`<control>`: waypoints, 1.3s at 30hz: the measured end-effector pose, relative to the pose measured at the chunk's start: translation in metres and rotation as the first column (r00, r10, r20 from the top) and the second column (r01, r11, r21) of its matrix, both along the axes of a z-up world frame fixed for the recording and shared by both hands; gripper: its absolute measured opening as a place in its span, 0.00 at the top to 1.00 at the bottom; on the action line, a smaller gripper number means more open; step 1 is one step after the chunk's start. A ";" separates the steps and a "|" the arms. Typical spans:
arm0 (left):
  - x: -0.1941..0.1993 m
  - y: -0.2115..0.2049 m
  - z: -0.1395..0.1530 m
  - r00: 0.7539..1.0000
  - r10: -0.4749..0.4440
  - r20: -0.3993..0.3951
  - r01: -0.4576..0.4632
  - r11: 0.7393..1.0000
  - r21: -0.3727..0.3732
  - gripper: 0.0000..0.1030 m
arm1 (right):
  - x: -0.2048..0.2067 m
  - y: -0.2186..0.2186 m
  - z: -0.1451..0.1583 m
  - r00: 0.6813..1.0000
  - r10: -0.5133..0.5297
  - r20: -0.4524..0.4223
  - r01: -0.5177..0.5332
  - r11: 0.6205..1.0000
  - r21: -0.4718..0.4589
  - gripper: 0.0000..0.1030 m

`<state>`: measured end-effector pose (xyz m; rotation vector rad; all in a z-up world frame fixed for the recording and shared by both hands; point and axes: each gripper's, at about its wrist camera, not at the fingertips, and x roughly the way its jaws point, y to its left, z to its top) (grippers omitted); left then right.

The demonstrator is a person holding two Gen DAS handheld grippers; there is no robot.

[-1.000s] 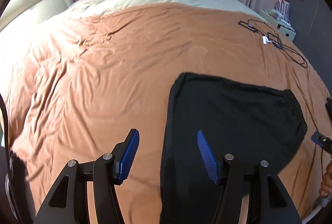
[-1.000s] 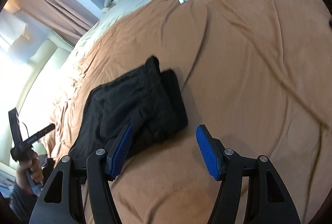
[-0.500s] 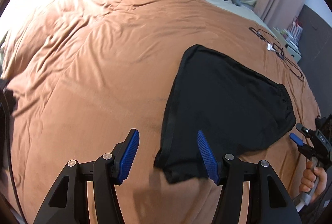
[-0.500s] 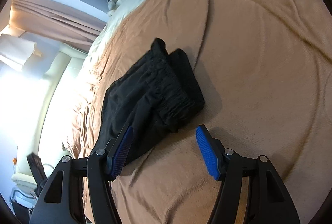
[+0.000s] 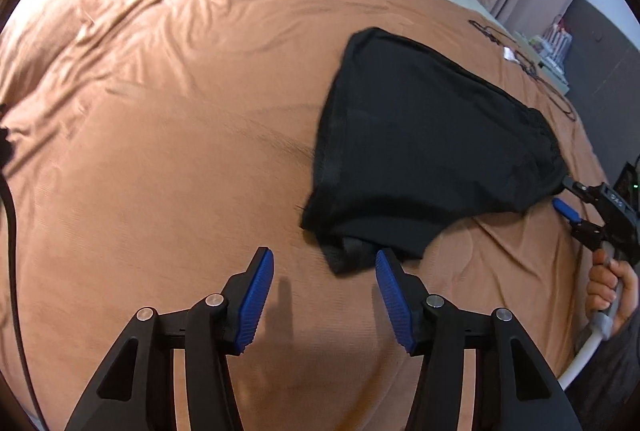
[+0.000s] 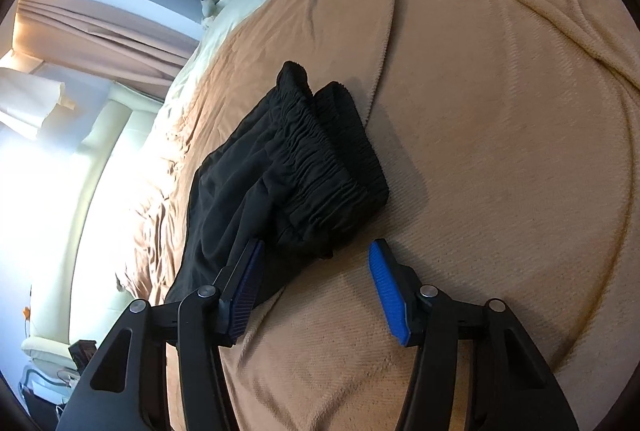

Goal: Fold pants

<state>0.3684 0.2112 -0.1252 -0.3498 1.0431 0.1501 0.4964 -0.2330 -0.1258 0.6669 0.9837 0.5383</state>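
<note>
A: The one pair of black, soft-fabric pants (image 5: 432, 151) lies part-folded on the tan bedspread (image 5: 160, 151); the left gripper (image 5: 324, 295) and the right gripper (image 6: 314, 287), two in all, are closing with cloth edges between, nothing pinched

B: The risk, she judges: pinching only the top layer would drag the fold askew

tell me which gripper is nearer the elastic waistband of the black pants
Right. The right gripper sits just short of the waistband, jaws closing; the left gripper is at the opposite, leg end, jaws closing too.
</note>
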 end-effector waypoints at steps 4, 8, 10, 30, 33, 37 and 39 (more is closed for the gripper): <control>0.006 0.000 -0.012 1.000 0.009 0.005 -0.008 0.999 -0.046 0.48 | 0.002 0.000 -0.002 1.000 -0.005 -0.003 0.005 1.000 0.015 0.49; 0.011 0.001 -0.019 1.000 0.012 0.018 -0.011 0.996 -0.087 0.60 | 0.006 0.000 -0.004 1.000 -0.011 -0.003 0.011 1.000 0.027 0.49; 0.014 -0.001 -0.024 1.000 0.008 0.009 -0.007 0.996 -0.094 0.74 | 0.006 0.001 -0.005 1.000 -0.014 -0.004 0.014 0.999 0.032 0.49; -0.012 0.041 -0.026 0.981 0.195 -0.009 -0.194 0.961 -0.196 0.88 | 0.008 0.003 0.004 1.000 -0.004 0.006 0.004 0.999 -0.036 0.82; -0.020 0.047 -0.015 0.978 0.208 0.028 -0.198 0.958 -0.207 0.87 | 0.011 0.002 0.003 1.000 0.000 -0.010 0.000 1.000 -0.016 0.81; -0.022 0.049 0.001 0.975 0.206 0.083 -0.186 0.962 -0.201 0.65 | 0.010 0.000 0.002 1.000 0.001 -0.013 -0.001 1.000 -0.014 0.78; -0.021 0.047 0.006 0.973 0.201 0.112 -0.175 0.962 -0.208 0.42 | 0.010 -0.001 0.002 1.000 0.003 -0.014 -0.003 1.000 -0.009 0.77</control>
